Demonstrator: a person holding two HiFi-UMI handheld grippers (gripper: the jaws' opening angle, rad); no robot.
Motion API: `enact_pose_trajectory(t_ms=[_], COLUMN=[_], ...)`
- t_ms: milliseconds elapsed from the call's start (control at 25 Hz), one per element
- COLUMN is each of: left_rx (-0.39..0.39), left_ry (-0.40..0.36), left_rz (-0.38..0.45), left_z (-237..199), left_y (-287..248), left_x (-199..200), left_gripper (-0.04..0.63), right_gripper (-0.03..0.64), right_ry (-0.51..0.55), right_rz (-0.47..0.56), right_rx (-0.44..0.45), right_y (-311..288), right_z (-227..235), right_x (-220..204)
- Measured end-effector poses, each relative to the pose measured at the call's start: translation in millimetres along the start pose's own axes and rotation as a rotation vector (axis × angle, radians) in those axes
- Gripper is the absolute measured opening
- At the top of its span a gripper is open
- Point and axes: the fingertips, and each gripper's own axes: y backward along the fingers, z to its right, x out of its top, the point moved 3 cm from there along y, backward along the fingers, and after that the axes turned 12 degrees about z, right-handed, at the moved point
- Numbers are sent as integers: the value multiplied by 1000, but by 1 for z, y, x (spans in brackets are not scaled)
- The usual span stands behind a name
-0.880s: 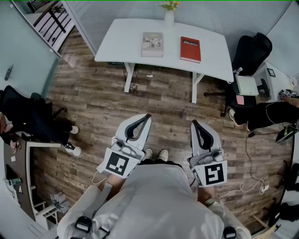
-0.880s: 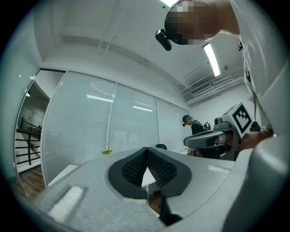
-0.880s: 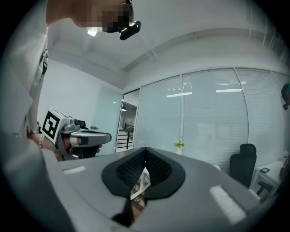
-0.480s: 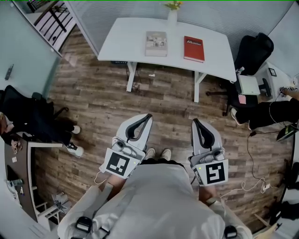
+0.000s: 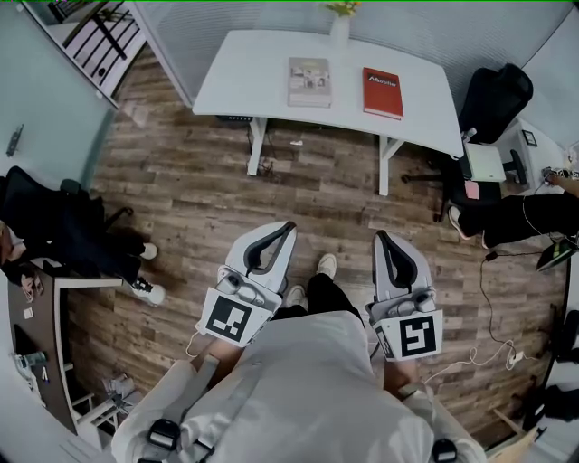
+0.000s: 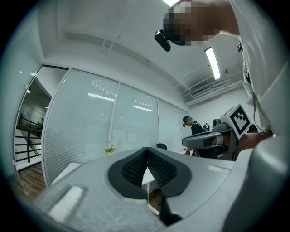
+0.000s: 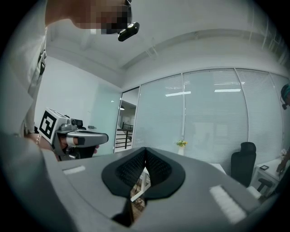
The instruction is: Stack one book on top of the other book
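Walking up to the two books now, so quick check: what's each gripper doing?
The grey left gripper: closed, holding nothing.
The grey right gripper: closed, holding nothing.

The top edge crops the flowers (image 5: 343,8); print on the red book (image 5: 383,92) is illegibly small.

White table (image 5: 262,86) on wood floor (image 5: 181,199) carries grey book (image 5: 309,82), red book (image 5: 383,92) well apart, vase (image 5: 340,31) at back edge.

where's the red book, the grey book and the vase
red book (image 5: 383,92), head view, middle of its cover
grey book (image 5: 309,82), head view, middle of its cover
vase (image 5: 340,33), head view, its white body
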Motion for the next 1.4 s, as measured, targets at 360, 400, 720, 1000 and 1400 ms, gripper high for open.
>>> enact_pose_trajectory(t_ms=[360,400,720,1000,1400], left_rx=[2,3,12,13,32], left_ry=[-8,-9,-12,-13,-19], left_rz=[21,21,15,9,1], left_z=[-20,-23,-37,-47,-64], left_y=[-20,-22,-51,-90,-155], left_x=[-1,-2,-14,-26,-45], left_gripper=[0,0,0,0,0], right_gripper=[5,5,5,5,5], right_ry=[8,9,9,2,-13], right_rz=[1,2,6,1,-6], right_rx=[-19,-19,-17,-14,10], right_y=[-20,-23,-46,-69,-109], right_z=[16,18,43,79,135], right_x=[-6,-6,-16,-27,-44])
